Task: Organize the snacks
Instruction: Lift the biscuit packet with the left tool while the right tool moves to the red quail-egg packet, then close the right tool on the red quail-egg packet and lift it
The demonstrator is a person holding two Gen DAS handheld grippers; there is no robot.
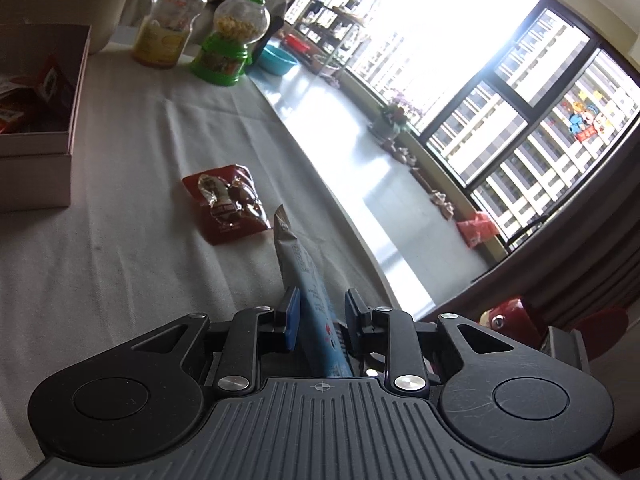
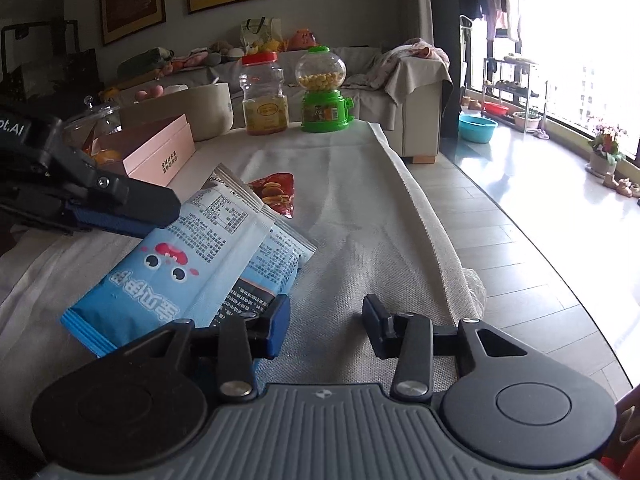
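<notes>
My left gripper (image 1: 319,312) is shut on a blue snack packet (image 1: 310,280), held edge-on above the cloth; in the right wrist view the same gripper (image 2: 132,208) grips that packet (image 2: 176,264) from the left. A second blue packet (image 2: 276,256) lies under it on the cloth. A red snack packet (image 1: 228,208) lies ahead on the table, also in the right wrist view (image 2: 276,192). A pink box (image 1: 36,148) with red packets inside stands at the left, and shows in the right wrist view (image 2: 160,152). My right gripper (image 2: 326,320) is open and empty, just right of the blue packets.
A red-lidded jar (image 2: 264,96), a green candy dispenser (image 2: 322,92) and a cream bowl (image 2: 208,108) stand at the table's far end. The table edge (image 2: 452,248) runs along the right, with tiled floor, a sofa (image 2: 416,92) and a blue basin (image 2: 478,128) beyond.
</notes>
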